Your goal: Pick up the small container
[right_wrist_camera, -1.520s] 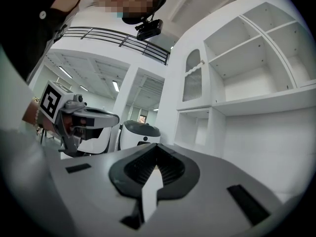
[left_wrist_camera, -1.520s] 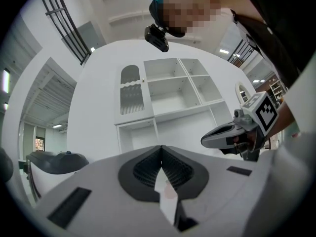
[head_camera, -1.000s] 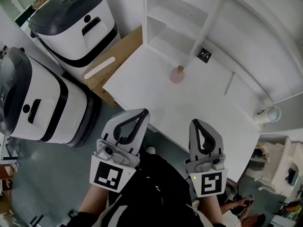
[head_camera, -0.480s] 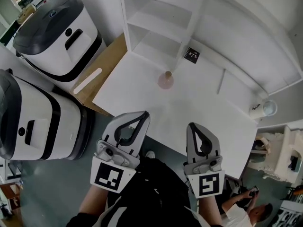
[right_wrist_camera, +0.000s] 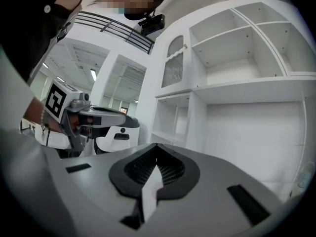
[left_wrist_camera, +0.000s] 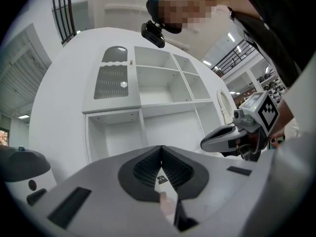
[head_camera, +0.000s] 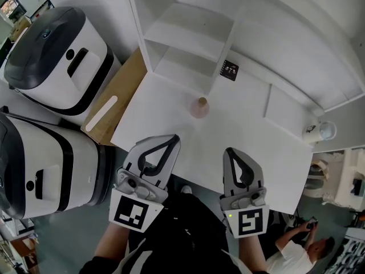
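- On white table (head_camera: 256, 136): small pink container (head_camera: 199, 107), upright.
- At its 7 o'clock, left gripper (head_camera: 170, 138): jaws together, empty.
- At its 5 o'clock, right gripper (head_camera: 231, 152): jaws together, empty.

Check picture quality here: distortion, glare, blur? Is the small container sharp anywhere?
Head view: fisheye bows the edges of the shelf unit; light soft and even, no glare; small container tiny but sharp. Left gripper view: dark vignette at the corners, close foreground soft, container only a blurred pinkish patch. Right gripper view: same barrel warp, white surfaces nearly washed out.
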Available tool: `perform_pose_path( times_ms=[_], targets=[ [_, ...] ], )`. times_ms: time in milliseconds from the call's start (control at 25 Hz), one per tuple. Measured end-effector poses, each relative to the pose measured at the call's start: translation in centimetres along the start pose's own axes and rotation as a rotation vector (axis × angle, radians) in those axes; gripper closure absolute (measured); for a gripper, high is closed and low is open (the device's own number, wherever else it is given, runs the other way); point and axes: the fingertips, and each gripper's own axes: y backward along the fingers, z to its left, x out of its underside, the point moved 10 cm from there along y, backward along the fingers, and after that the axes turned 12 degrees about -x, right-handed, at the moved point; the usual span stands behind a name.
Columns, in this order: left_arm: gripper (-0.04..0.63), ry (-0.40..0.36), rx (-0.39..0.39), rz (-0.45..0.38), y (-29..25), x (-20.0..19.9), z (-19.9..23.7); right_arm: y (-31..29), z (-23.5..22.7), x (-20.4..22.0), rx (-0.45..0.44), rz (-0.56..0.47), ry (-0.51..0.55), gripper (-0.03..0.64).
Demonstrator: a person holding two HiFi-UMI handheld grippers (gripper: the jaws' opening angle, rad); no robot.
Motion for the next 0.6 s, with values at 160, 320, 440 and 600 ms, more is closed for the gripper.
perform_pose_path(
  times_ms=[160,320,440,600],
  targets=[
    [0.594,0.002,0.026,-0.003,-1.6,0.9,1.6,-1.8,-0.3,0.5,0.029,0.021,-0.014,0.615],
    [0.594,0.005,0.067,-0.003,-2.9,1.8,3.2,-3.6,-0.5,1.1,0.069,0.037,-0.030,0.615],
    [0.594,0.009,0.105,0.003,-4.0,2.6,4.2,-4.9,-0.8,1.7,0.093,0.054,-0.033,0.615],
    [0.594,0.021,0.147,0.004,-5.4,3.5,5.1,-6.3,-1.5,2.6,0.109,0.074,-0.044,0.615]
  ],
)
